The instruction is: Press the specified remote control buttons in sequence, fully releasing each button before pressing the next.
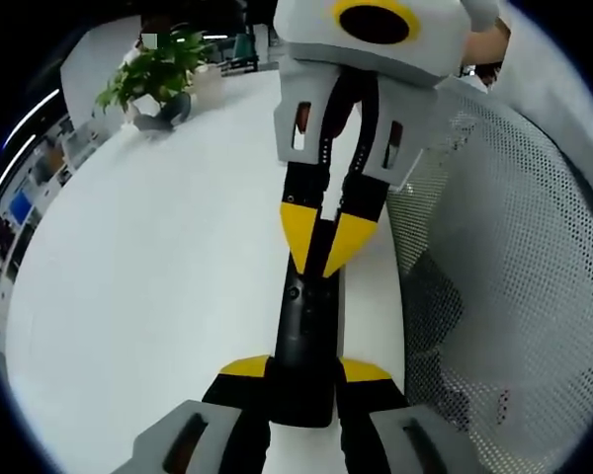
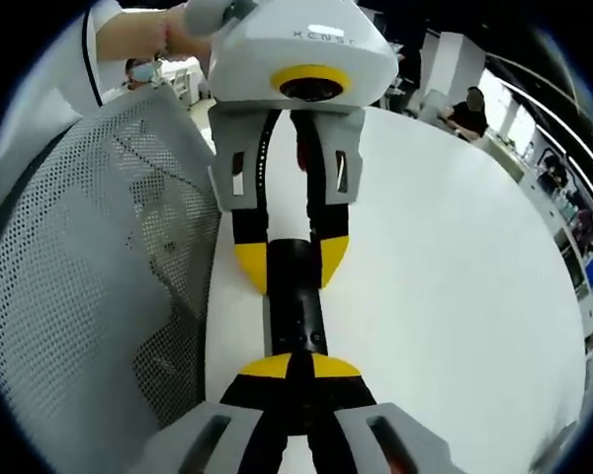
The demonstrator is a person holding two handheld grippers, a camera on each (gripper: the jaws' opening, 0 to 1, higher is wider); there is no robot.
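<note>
**Remote gripped at one end, pressed at the other**

A black remote control (image 1: 304, 341) lies lengthwise near the edge of a white bench (image 1: 158, 296), beside a white mesh chair back (image 1: 514, 257). In the left gripper view, the left gripper (image 1: 304, 373) has its yellow-tipped fingers clamped on the remote's near end. The right gripper (image 1: 324, 259) reaches in from the far side, its fingers drawn together to a point resting on the remote's upper face. In the right gripper view, those closed tips (image 2: 298, 367) sit on the remote (image 2: 296, 306), while the left gripper (image 2: 293, 265) straddles its far end. A potted plant (image 1: 158, 77) stands far off on the bench.
</note>
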